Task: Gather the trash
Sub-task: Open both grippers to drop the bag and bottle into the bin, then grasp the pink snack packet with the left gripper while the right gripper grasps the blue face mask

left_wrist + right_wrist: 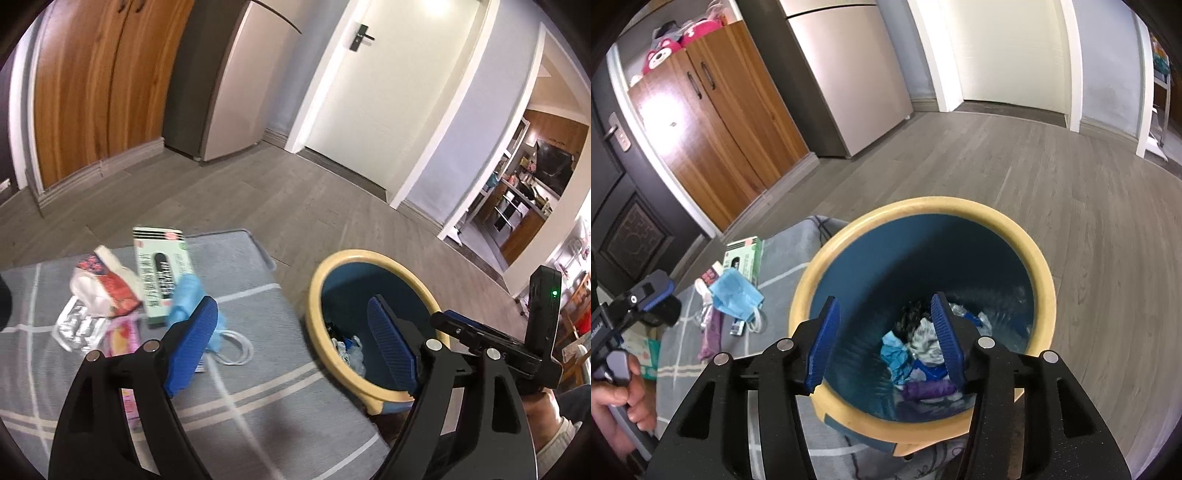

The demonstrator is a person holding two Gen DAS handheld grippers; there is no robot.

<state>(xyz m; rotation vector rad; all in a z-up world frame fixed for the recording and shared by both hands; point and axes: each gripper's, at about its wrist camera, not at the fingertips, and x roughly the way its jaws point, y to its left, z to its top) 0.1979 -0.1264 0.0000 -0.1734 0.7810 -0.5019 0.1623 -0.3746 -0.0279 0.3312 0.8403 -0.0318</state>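
A round bin with a yellow rim (960, 205) and blue inside stands on the floor by a grey mat (258, 387). Crumpled trash (916, 347) lies at its bottom. My right gripper (884, 299) hangs open over the bin's mouth with nothing between its pads. My left gripper (291, 302) is wide open and empty above the mat, with the bin's rim (317, 280) just to its right. On the mat lie a blue face mask (188, 295), a green and white box (159, 273), a red and white packet (107, 280), a clear wrapper (75, 325) and a pink wrapper (120, 334).
A wooden cabinet (99, 92) and a steel fridge (229, 81) stand along the far wall, with a white door (384, 85) to their right. Grey plank floor (1015, 155) stretches beyond the bin. A hand (624, 398) grips the left gripper's handle.
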